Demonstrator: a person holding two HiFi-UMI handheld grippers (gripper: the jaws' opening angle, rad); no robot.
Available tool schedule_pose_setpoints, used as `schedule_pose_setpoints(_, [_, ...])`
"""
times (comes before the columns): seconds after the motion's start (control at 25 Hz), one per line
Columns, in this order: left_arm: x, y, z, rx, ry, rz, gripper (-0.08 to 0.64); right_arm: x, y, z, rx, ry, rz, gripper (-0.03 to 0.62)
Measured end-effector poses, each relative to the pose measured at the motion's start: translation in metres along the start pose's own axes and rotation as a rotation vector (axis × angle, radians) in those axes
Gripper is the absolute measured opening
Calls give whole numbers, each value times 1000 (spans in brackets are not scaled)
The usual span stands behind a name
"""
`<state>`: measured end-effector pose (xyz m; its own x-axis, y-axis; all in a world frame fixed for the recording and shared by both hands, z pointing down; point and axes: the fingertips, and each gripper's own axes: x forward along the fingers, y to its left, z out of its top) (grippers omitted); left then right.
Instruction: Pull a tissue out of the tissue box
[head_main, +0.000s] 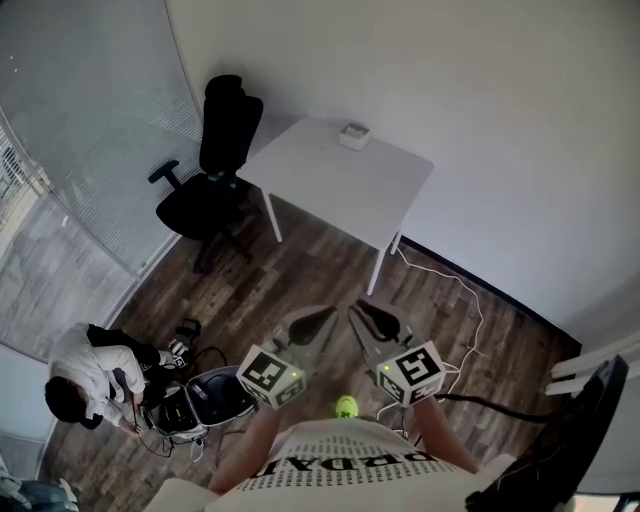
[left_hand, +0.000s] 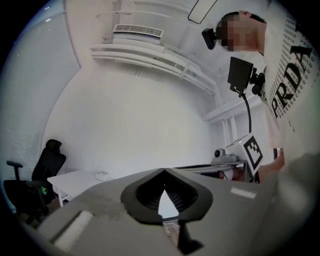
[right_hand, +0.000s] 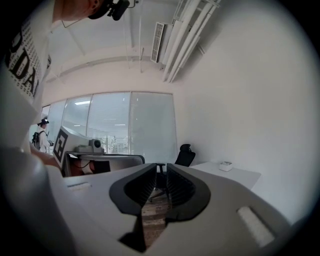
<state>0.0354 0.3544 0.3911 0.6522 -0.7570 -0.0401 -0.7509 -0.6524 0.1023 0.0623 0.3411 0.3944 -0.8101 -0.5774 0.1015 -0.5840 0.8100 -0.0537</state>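
The small white tissue box (head_main: 354, 135) sits on the far edge of a white table (head_main: 330, 190) by the wall, well ahead of both grippers. It also shows as the tissue box (left_hand: 102, 175) in the left gripper view and the tissue box (right_hand: 225, 166) in the right gripper view. My left gripper (head_main: 326, 314) is held level over the wood floor, its tips touching and nothing in them (left_hand: 163, 170). Beside it my right gripper (head_main: 355, 309) has a narrow gap between its jaws, with nothing in it (right_hand: 161, 171).
A black office chair (head_main: 215, 165) stands left of the table. A person (head_main: 88, 375) crouches at lower left beside bags and gear (head_main: 205, 400). A white cable (head_main: 455, 290) runs over the floor right of the table. A green ball (head_main: 346, 406) lies near my feet.
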Motion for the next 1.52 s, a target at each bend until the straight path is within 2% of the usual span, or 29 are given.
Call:
schedule_pose_setpoints(0.36, [37,10,-6,2,2,42,2,7,-44,-7,10,20,37,57])
schedule_pose_setpoints(0.76, [57,36,-3,-32,-22,61,2,35,-66,-11,33,27,49,57])
schedule_pose_setpoints(1.08, [89,95,-4,-51,-17,36,2,85,-105,-8,31,37,5,57])
schedule_pose_setpoints(1.52, [138,196,23,-16,-22,-36,2,179,-167,25,22,-4,-74,57])
